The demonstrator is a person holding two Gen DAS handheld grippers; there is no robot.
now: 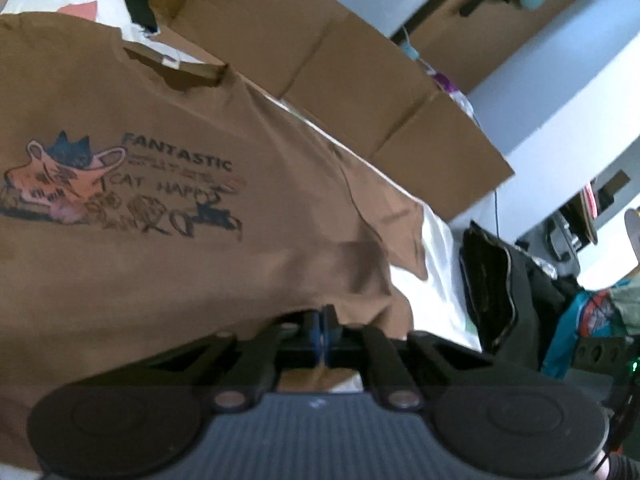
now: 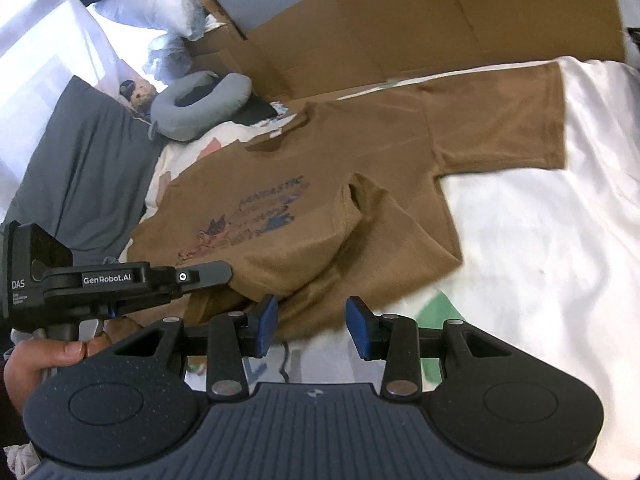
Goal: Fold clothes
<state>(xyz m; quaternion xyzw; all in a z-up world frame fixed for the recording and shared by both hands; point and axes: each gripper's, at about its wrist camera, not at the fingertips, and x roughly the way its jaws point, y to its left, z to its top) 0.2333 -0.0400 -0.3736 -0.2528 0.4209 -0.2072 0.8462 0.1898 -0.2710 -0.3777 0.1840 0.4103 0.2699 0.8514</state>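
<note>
Left gripper (image 1: 325, 316) clamped tight, blue pads together, pinching the hem edge of the brown tee (image 1: 160, 200). Right gripper (image 2: 312, 326) jaws apart, nothing between the pads, hovering just over the tee's near hem. Tee lies print-up on the white sheet (image 2: 540, 240), one sleeve spread flat at far right, a raised fold near the middle. A hand (image 2: 36, 364) holds the left gripper's handle. Cardboard (image 2: 400, 20) stands behind the tee; neck pillow (image 2: 200, 104) and grey pillow (image 2: 80, 160) at left.
</note>
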